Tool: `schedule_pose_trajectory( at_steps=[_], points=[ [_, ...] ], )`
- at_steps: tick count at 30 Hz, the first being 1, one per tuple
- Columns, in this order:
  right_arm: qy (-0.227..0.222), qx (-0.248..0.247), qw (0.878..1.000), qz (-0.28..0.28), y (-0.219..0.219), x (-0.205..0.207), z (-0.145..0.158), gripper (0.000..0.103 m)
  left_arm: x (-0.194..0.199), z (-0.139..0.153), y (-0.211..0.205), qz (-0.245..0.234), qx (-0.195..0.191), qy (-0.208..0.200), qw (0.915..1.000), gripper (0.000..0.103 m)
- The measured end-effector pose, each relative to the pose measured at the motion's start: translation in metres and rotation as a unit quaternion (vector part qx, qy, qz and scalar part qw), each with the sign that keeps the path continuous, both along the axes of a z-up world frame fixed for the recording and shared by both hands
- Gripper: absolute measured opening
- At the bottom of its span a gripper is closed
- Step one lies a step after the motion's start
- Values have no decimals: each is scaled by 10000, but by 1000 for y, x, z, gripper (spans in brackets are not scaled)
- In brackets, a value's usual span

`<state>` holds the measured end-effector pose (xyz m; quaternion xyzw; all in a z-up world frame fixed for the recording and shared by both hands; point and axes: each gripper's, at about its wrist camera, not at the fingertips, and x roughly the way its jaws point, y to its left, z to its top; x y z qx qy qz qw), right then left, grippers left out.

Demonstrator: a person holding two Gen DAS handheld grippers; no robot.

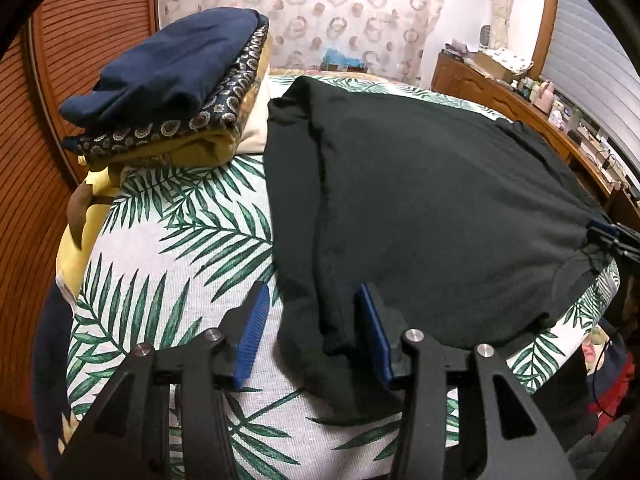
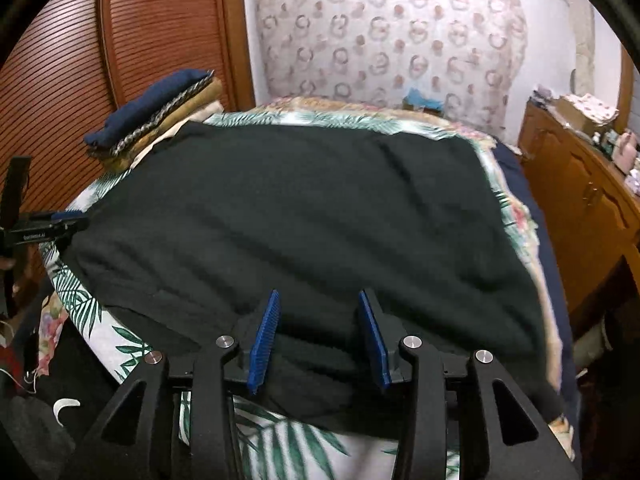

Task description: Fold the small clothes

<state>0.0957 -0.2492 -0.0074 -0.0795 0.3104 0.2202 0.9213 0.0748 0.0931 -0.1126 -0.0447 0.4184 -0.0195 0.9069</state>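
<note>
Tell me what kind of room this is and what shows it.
Most likely a home bedroom. A bed with a palm-leaf cover serves as the work surface, a slatted wooden wardrobe door stands beside it, and a wooden dresser cluttered with small items runs along the other side.

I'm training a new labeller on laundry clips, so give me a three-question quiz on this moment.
1. True or false: the left gripper is clamped shut on the black garment.
2. Which item lies on top of the folded pile at the far left of the bed?
A. a navy garment
B. a red towel
C. a white sock
3. Fill in: the bed cover under the black garment is printed with green ____.

Key
1. False: its blue pads stand apart, with the garment's near corner lying loose between them.
2. A
3. leaves
</note>
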Motion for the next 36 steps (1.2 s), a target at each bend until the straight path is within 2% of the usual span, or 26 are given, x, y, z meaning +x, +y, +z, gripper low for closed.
schedule_pose_trajectory(
  at_steps=[3, 7, 9, 12, 13, 14, 16, 20, 23, 28, 32, 36],
  points=[
    [117, -4, 9999, -15, 4, 5, -7, 43, -1, -1, 0, 12, 4, -45, 10000, 48],
    [-36, -73, 9999, -77, 3, -1, -7, 45, -3, -1, 0, 14, 11, -116, 9999, 48],
    [-82, -77, 9999, -103, 5, -5, -2, 57, -3, -1, 0, 8, 7, -127, 9999, 48],
    [-197, -234, 9995, -89, 12, -8, -7, 63, -4, -1, -1, -15, -3, -140, 9999, 47],
    [-285, -317, 9990, -115, 15, -9, -8, 64, -4, -1, -1, -63, -19, -148, 9999, 37],
    [-309, -305, 9989, -161, 15, -9, -9, 67, -5, 0, -2, -152, -103, -148, 9997, 33],
    [-300, -269, 9990, -189, 15, -7, -10, 68, -4, 1, -3, -252, -262, -99, 9993, 14],
    [-228, -307, 9991, -158, 16, -4, -9, 68, -2, 13, -12, -447, -384, -230, 9980, 9],
    [-30, -363, 9993, -96, 17, 0, -6, 68, 2, 35, -25, -702, -554, -425, 9951, 9],
    [6, -263, 9996, -77, 5, 1, 4, 68, 21, 77, -62, -1285, -851, -762, 9851, 9],
    [-71, -61, 9995, -286, -18, -8, 12, 68, 41, 105, -97, -1777, -1159, -942, 9727, 9],
    [-149, 57, 9986, -506, -41, -17, 20, 68, 57, 134, -144, -2302, -1283, -1135, 9579, 9]
  ],
)
